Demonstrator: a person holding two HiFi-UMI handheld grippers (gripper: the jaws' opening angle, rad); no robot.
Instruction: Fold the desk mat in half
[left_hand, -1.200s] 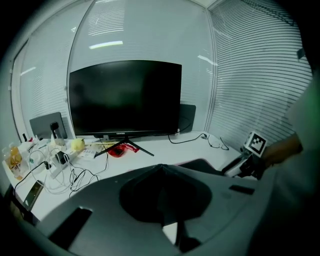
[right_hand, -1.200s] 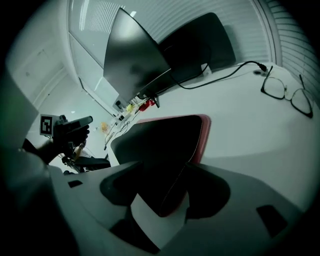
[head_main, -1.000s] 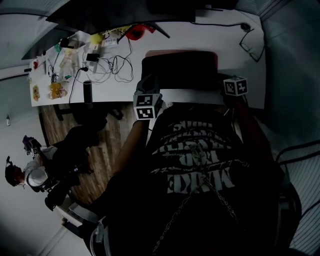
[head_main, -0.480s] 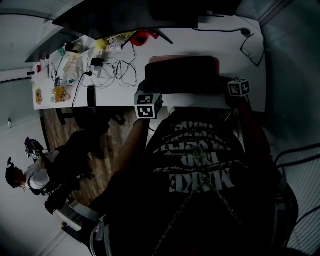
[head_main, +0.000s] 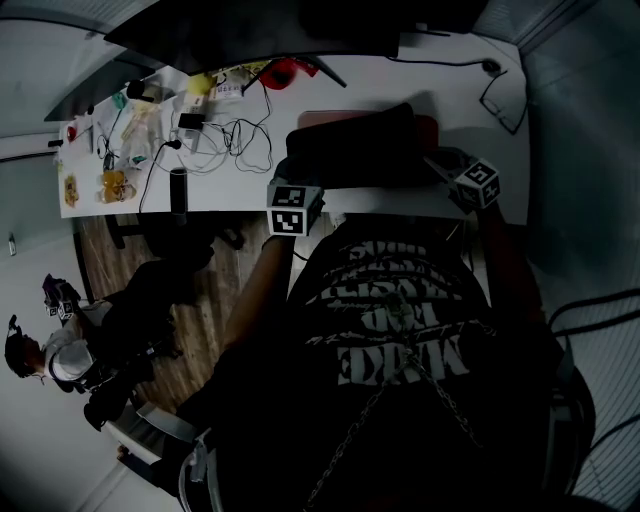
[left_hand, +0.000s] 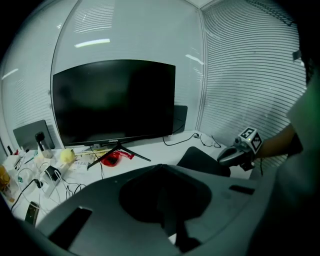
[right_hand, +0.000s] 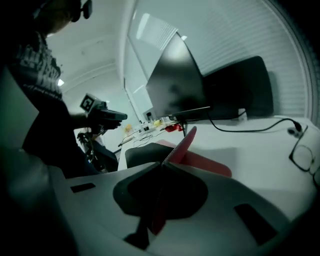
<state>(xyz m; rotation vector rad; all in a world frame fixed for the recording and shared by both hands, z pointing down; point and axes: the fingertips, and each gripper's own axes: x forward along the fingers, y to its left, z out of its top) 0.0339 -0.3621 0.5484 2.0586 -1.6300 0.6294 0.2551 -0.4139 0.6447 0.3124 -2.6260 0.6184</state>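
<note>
Desk mat (head_main: 360, 140) lies on the white tabletop (head_main: 420, 80) in front of the dark monitor (left_hand: 115, 100), dark face up, with its red underside showing along the far edge and at the near right corner. That corner is raised off the tabletop. The right gripper (right_hand: 163, 162) has just been closing its fingers, and they now pinch the mat's edge, the red sheet running up between them and out past the tips. The left gripper (left_hand: 159, 166) sits at the mat's near left corner with its fingers pressed tight together. I cannot tell whether any of the mat is caught between them. A pair of glasses (head_main: 505, 90) lies to the right of the mat, well apart from it.
</note>
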